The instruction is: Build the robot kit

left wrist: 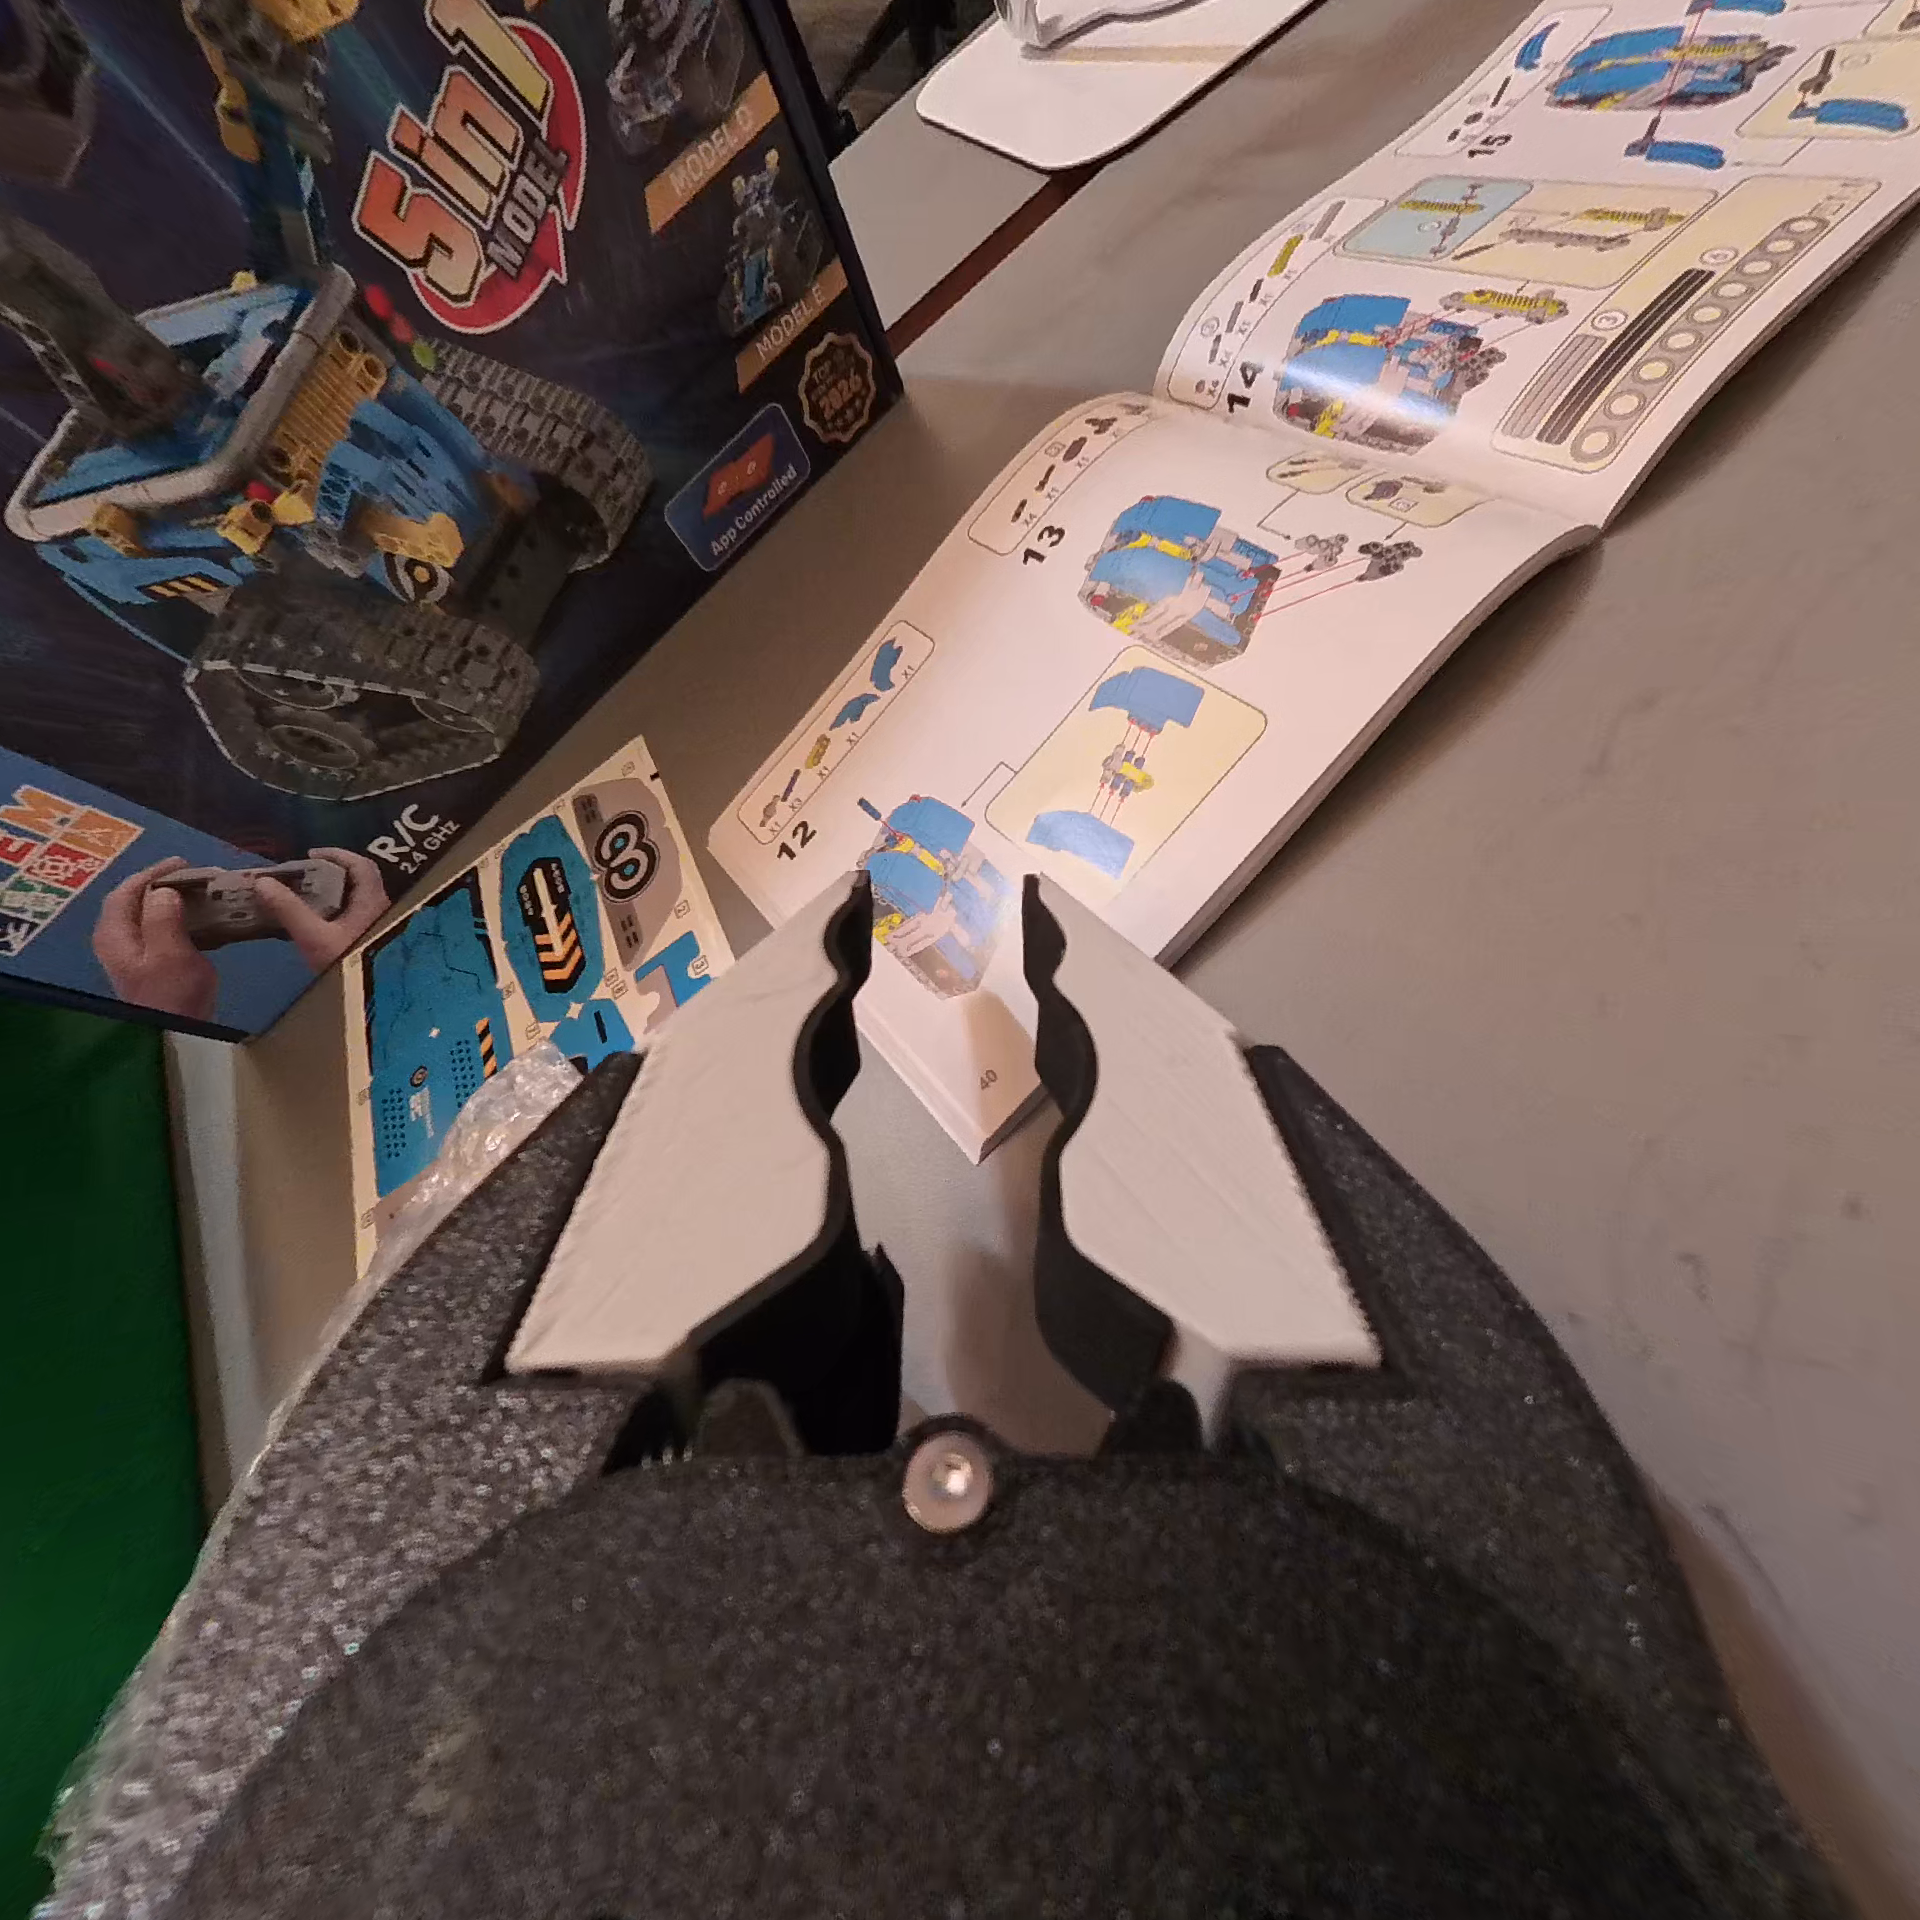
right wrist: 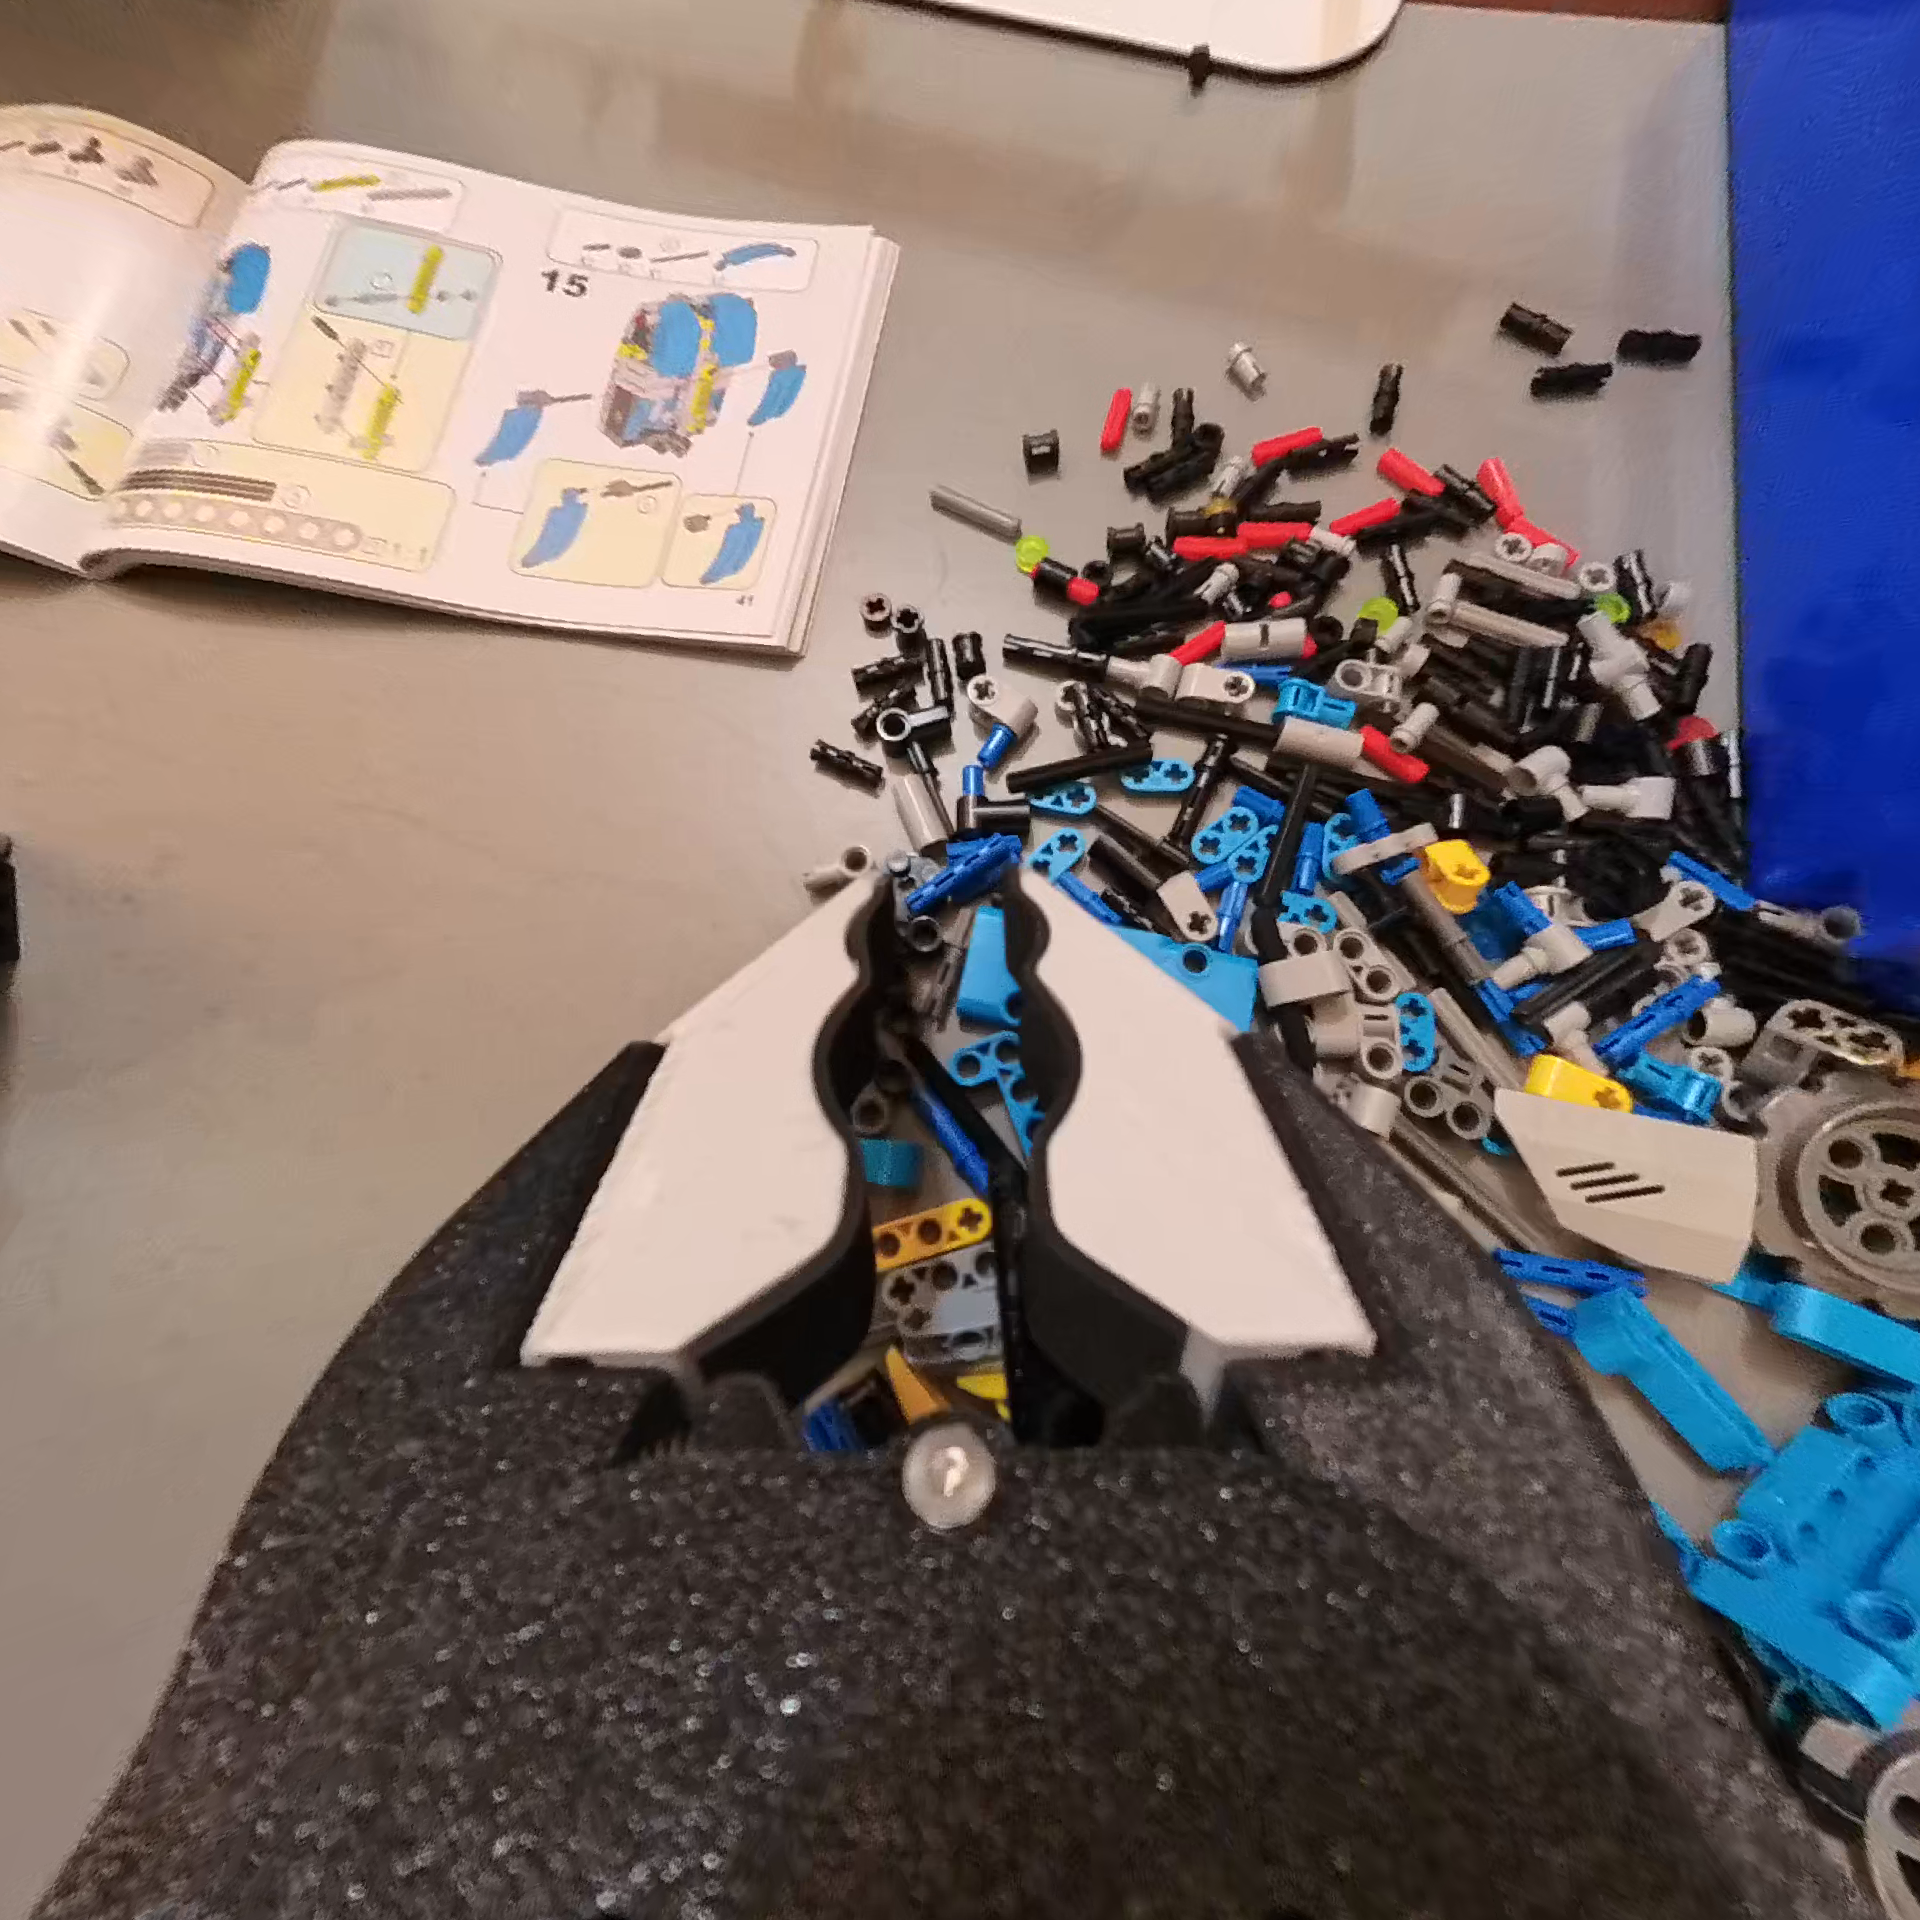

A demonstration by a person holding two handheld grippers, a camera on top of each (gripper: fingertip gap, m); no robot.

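**Both grippers hovering over a building-brick mess**

Left gripper sits spread apart, empty, just above the near corner of an open instruction booklet. Sticker sheet beside it, printed toy box behind. Right gripper is parted too, gripping nothing, tips over the edge of a loose parts pile; blue bag farther right.

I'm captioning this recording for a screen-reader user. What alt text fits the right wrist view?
The right gripper, fingers slightly apart and holding nothing, hovers over the near edge of a pile of small building-toy parts on a grey table. An open instruction booklet lies to the left, and a blue bag to the right.
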